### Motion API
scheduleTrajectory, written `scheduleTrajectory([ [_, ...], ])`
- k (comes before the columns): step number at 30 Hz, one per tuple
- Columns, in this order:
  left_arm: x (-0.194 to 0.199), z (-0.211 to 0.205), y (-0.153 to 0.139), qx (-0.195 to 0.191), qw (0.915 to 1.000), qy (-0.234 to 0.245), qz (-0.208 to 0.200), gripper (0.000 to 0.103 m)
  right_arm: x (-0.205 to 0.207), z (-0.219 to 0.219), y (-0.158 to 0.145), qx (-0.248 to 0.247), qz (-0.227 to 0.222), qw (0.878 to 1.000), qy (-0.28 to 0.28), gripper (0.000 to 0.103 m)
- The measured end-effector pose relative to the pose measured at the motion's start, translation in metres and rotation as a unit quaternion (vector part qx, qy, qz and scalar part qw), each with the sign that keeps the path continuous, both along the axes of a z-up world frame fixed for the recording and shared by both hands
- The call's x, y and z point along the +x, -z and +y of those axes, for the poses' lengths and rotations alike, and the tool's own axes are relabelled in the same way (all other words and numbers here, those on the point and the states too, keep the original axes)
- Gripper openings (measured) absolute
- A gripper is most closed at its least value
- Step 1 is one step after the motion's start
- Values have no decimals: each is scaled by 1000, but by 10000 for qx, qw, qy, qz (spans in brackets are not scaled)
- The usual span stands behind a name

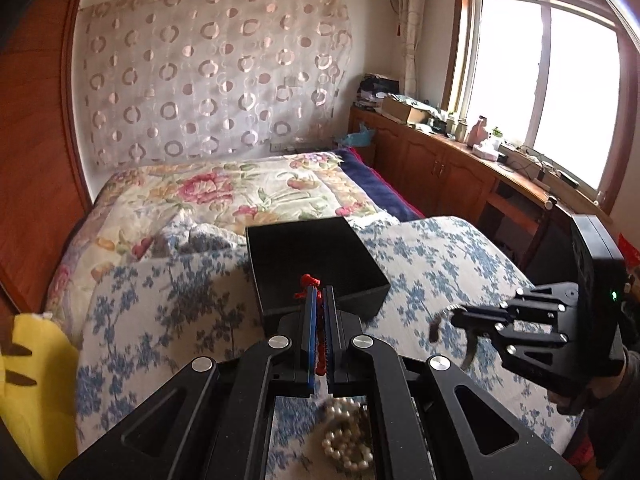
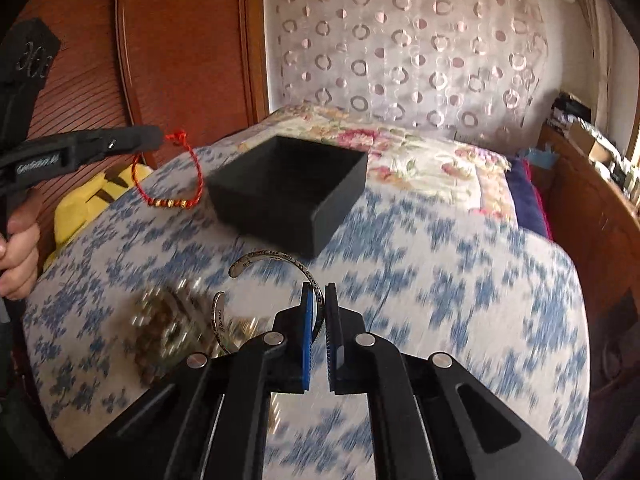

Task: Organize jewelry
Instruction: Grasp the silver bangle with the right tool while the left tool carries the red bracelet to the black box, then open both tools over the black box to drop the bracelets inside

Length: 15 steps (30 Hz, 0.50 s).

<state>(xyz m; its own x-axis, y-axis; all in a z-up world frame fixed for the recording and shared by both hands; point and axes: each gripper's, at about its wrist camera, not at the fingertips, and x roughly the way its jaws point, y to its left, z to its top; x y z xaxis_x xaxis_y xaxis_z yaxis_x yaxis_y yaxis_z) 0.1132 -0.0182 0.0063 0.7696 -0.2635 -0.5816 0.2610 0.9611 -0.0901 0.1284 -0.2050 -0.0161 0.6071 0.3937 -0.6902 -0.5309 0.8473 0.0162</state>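
**Both Grippers Holding Bracelets Near the Black Box**

The left gripper jaws are clamping a red string bracelet left of the open black box. The right gripper jaws are pinching a silver cuff bangle in front of the box. A pearl strand is lying on the bed.

Engraving on silver cuff bracelet too small; nothing readable.

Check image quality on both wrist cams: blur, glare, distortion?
Left wrist: window blown out white; pearl strand below the left gripper is smeared; strong fisheye bending at the edges. Right wrist: heavy motion blur on the blue-flowered cover and the jewelry pile; silver cuff in the right gripper stays sharp; black box is slightly soft.
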Motion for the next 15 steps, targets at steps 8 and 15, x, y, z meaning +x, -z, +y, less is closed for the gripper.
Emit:
scheduleTrajectory([
  [8, 33, -3, -8, 149, 9999, -28, -43, 2, 60, 25, -15, 71, -206, 9997, -58, 7],
  [15, 56, 1, -8, 183, 9998, -81, -13, 2, 99, 53, -8, -57, -169, 9997, -166, 7],
])
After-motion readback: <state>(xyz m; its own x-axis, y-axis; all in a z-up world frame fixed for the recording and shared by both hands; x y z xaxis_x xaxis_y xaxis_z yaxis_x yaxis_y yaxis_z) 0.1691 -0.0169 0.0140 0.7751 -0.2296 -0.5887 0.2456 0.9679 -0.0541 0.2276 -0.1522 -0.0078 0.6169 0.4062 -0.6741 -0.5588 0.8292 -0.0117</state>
